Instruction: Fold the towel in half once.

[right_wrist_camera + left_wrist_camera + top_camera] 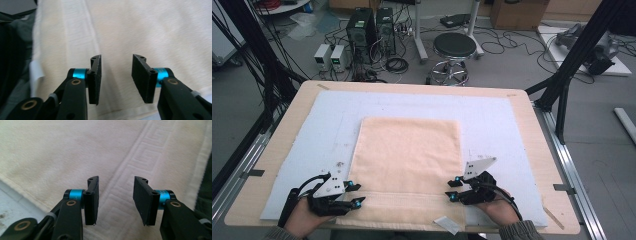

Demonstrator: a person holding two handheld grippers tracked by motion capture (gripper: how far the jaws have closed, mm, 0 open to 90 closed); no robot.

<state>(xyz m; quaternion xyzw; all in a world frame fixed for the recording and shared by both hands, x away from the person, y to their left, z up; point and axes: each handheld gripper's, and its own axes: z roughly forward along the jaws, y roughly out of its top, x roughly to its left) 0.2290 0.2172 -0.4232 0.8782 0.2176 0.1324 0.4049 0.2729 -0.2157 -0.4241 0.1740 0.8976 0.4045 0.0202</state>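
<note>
Left hand-held gripper (353, 194) and right hand-held gripper (453, 189): jaws part open, nothing between them, each over a near corner of the towel (408, 160). Towel lies flat on the desk (532, 130) pad. Judgement: light, limp, grippy terry; pinch the hemmed near-edge corners.

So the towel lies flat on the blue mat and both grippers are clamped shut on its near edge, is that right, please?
Not quite: the towel does lie flat on the blue mat, but the left gripper and the right gripper are open, their fingers apart with nothing pinched, as both gripper views show.
</note>
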